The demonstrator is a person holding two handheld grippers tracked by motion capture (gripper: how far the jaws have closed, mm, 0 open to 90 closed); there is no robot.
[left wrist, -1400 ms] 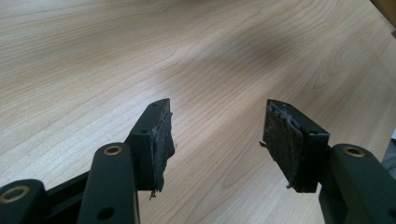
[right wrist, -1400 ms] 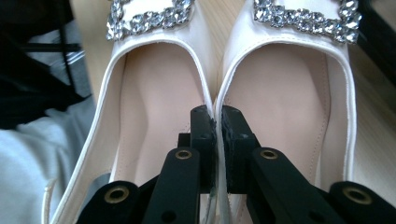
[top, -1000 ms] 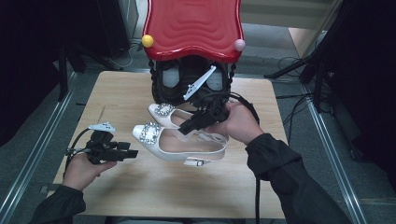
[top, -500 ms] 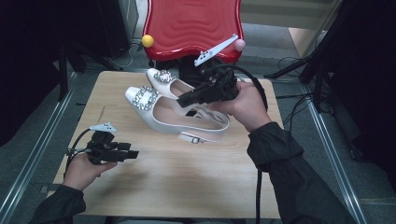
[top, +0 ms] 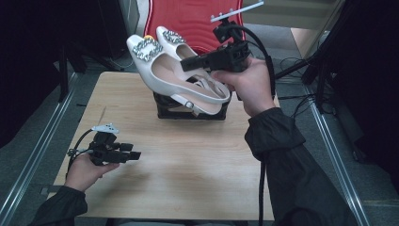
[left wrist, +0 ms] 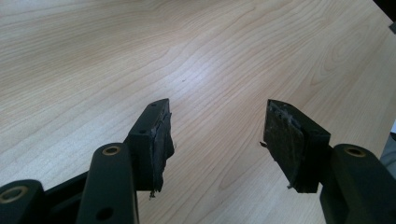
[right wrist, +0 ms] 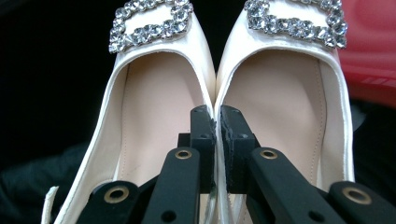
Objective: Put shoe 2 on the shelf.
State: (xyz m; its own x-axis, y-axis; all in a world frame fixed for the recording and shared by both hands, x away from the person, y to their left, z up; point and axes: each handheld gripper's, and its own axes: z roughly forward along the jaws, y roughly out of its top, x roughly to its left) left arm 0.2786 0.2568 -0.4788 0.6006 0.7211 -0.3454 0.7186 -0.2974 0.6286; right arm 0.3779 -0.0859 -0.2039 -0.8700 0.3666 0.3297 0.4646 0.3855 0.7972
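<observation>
A pair of white slingback shoes with rhinestone buckles hangs in the air above the far middle of the table, the nearer shoe (top: 162, 75) beside the farther shoe (top: 175, 40). My right gripper (top: 186, 63) is shut on both, pinching their touching inner walls together. In the right gripper view the jaws (right wrist: 215, 116) sit one inside the left shoe (right wrist: 149, 93) and one inside the right shoe (right wrist: 280, 93). My left gripper (top: 135, 155) rests low at the front left, open, with bare wood between its fingers (left wrist: 217, 126).
A black box (top: 188, 112) stands on the wooden table (top: 188, 160) right beneath the lifted shoes. A red moulded piece (top: 193, 21) rises behind the table. Metal rails (top: 33, 160) run along both sides, and cables lie on the floor at right.
The right gripper has risen with both shoes in its grip, lifting them off the table and up in front of the red piece. The left hand has kept still.
</observation>
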